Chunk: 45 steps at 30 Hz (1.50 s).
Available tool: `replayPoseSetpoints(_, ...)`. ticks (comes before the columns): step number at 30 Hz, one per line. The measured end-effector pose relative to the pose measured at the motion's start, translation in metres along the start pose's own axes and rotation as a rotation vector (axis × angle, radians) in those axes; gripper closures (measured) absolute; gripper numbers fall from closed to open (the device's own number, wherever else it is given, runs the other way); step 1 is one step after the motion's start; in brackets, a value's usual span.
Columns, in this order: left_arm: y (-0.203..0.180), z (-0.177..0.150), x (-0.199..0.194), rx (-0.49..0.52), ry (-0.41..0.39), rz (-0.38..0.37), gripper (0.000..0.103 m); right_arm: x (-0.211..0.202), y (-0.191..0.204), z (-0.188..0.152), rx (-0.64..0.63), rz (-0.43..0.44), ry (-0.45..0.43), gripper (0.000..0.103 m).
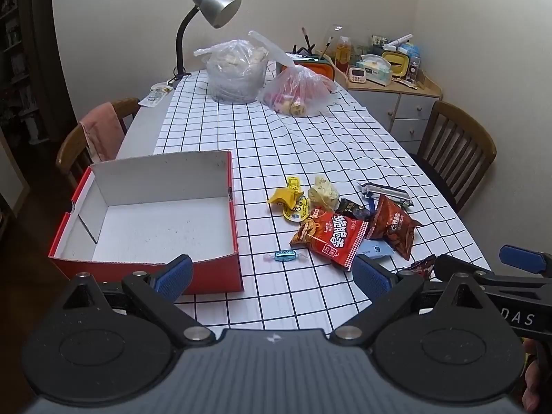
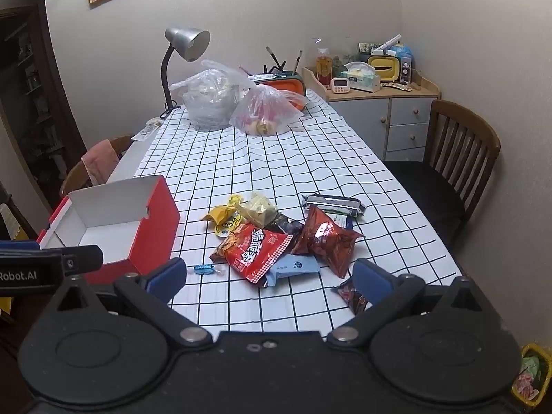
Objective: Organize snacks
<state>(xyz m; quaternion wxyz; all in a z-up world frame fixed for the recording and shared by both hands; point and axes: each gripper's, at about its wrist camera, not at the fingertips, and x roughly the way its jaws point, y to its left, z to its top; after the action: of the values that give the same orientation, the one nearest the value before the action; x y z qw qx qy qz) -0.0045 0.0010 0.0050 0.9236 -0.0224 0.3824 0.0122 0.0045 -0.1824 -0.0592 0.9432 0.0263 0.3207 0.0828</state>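
Several snack packets lie heaped on the checked worktop [image 1: 310, 145] just right of the red box [image 1: 148, 220], which stands with its white inside bare — evidently the bin meant to take them. Nearest the box rests a small blue candy [image 1: 285, 256]; beyond it, the red chip bag [image 1: 329, 238] overlaps a dark red bag [image 1: 393, 227], a sprawl that looks dumped, not sorted. Both tools hover short of the pile: the left gripper [image 1: 272, 276] and the right gripper [image 2: 269, 277] each have jaws spread wide and empty — poised, I judge, for a first pick.
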Motion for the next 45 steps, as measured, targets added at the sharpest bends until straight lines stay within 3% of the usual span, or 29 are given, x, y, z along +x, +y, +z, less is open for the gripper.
replayPoseSetpoints(45, -0.0014, -0.0061, -0.0037, 0.008, -0.016, -0.01, 0.003, -0.008, -0.0025, -0.0069, 0.011, -0.004, -0.024, 0.0)
